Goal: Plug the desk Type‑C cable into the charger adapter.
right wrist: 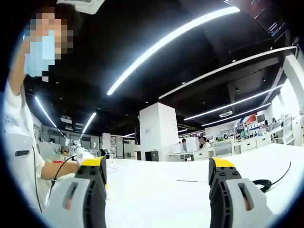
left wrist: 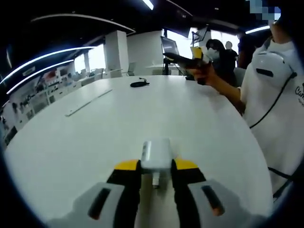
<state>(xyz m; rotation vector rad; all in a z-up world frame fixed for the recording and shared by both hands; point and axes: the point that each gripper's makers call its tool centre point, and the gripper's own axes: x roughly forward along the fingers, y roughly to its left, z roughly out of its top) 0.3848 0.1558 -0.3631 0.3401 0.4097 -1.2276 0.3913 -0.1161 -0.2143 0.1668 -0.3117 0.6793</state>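
Clamped in left gripper [left wrist: 156, 167]: white block-shaped charger adapter [left wrist: 156, 154], steadied for plugging; right gripper [right wrist: 156, 172] wide, empty; coiled black cable [left wrist: 139, 83] far across white table [left wrist: 95, 142].

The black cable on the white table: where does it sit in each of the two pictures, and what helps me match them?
Left gripper view: the black cable lies coiled on the far part of the table, above the picture's centre.
Right gripper view: it lies at the lower right, beside the right-hand jaw.
Shared landmark: the white table under it.
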